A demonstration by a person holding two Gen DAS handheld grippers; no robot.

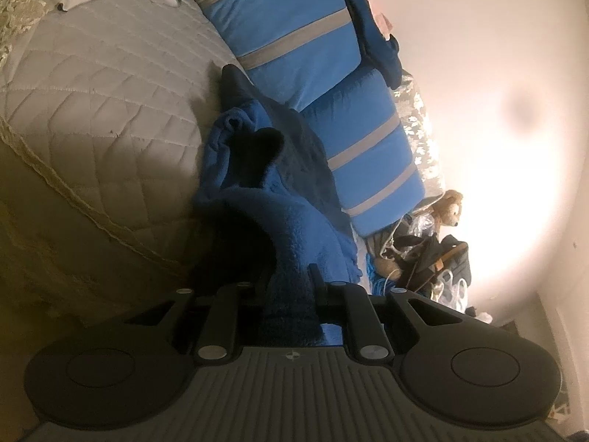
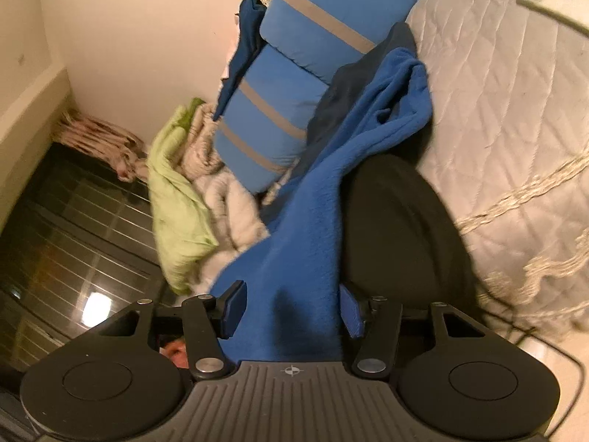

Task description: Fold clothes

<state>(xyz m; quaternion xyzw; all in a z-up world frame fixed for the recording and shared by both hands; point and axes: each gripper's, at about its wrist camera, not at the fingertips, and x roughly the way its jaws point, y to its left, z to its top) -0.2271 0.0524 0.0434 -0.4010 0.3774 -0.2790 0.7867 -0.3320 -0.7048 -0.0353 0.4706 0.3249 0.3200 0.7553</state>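
While both grippers work on the same blue fleece garment [image 1: 257, 199], the step in hand looks like taking hold of two edges so the piece can be lifted and spread for a fold. The garment lies rumpled along the quilted bedspread [image 1: 103, 84], against a blue striped cushion [image 1: 294, 37], with a darker navy layer [image 1: 309, 147] showing beside the brighter fleece.

In the left wrist view, the left gripper [image 1: 289, 287] has its jaws drawn nearly together, pinching a thick bunch of the fleece that runs straight into them.

In the right wrist view, the right gripper [image 2: 291, 309] stands about half open, with a broad band of the fleece [image 2: 294, 258] passing between its blue pads [image 2: 235, 307]. The cloth fills most of the gap, but I cannot tell whether the pads already press on it; a sliver of space seems to remain at the left pad. A black piece of cloth [image 2: 397, 221] lies just beside the fleece on the bedspread, and pale green and white laundry [image 2: 176, 191] is heaped beyond the cushion.

By my judgement, the next move calls for the right jaws to finish closing on the fleece alone, without catching the black cloth, then for both hands to rise and draw apart so the garment hangs flat.
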